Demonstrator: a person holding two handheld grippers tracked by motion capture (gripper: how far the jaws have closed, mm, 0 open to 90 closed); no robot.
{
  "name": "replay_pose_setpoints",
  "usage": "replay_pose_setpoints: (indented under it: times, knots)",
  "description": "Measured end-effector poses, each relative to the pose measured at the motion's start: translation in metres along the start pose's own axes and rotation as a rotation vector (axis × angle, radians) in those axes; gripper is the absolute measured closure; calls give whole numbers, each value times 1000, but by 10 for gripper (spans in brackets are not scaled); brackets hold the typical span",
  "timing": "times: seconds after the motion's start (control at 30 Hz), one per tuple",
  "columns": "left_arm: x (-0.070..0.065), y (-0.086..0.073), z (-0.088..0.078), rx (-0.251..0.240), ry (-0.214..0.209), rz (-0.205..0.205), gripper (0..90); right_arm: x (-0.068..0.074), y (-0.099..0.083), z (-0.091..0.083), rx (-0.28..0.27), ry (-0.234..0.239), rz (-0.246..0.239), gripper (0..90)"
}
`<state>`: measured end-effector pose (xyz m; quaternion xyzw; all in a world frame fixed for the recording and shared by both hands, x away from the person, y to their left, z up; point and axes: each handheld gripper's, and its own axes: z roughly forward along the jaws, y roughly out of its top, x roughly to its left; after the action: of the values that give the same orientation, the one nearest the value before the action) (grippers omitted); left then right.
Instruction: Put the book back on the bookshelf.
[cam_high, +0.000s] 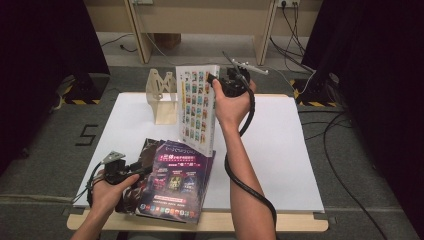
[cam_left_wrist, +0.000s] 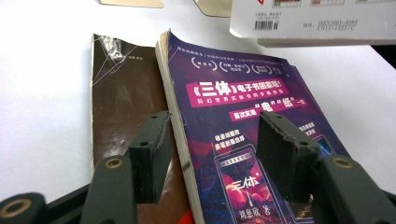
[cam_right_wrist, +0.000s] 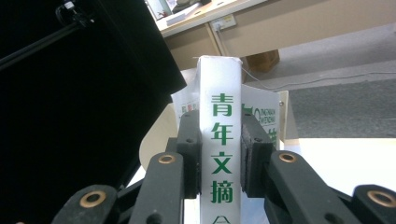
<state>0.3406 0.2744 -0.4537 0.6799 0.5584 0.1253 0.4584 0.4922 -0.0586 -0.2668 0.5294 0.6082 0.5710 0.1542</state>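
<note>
A white book (cam_high: 199, 107) with a grid of small colourful pictures on its cover stands upright in the air over the back of the white board. My right gripper (cam_high: 216, 80) is shut on its upper spine edge. In the right gripper view both pads of the right gripper (cam_right_wrist: 219, 154) press the white spine (cam_right_wrist: 219, 93) with green characters. At the front left a purple book (cam_high: 175, 182) lies partly on a brown book (cam_high: 145, 150). My left gripper (cam_left_wrist: 215, 154) is open, with one jaw over the brown book (cam_left_wrist: 121, 102) and the other over the purple cover (cam_left_wrist: 243, 93).
A wooden book stand (cam_high: 161, 95) is at the back left of the white board (cam_high: 280, 150). The white book's lower edge (cam_left_wrist: 317, 18) hangs just beyond the purple book. Cables run over the floor at the right, and dark curtains flank the table.
</note>
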Motion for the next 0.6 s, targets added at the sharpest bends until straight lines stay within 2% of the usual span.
replay_pose_setpoints:
  times: [0.23,0.43,0.47,0.6]
  knots:
    - [1,-3,2,6,4,2,440,1,3,12,7,-3,0,740]
    - [0,-4,5,17,0,5,440,-9,4,17,1,-40,0,740]
    - [0,-4,5,18,1,5,440,-14,4,17,-7,-59,-5,740]
    - [0,-5,7,25,-3,8,441,-16,1,18,-17,-74,-19,740]
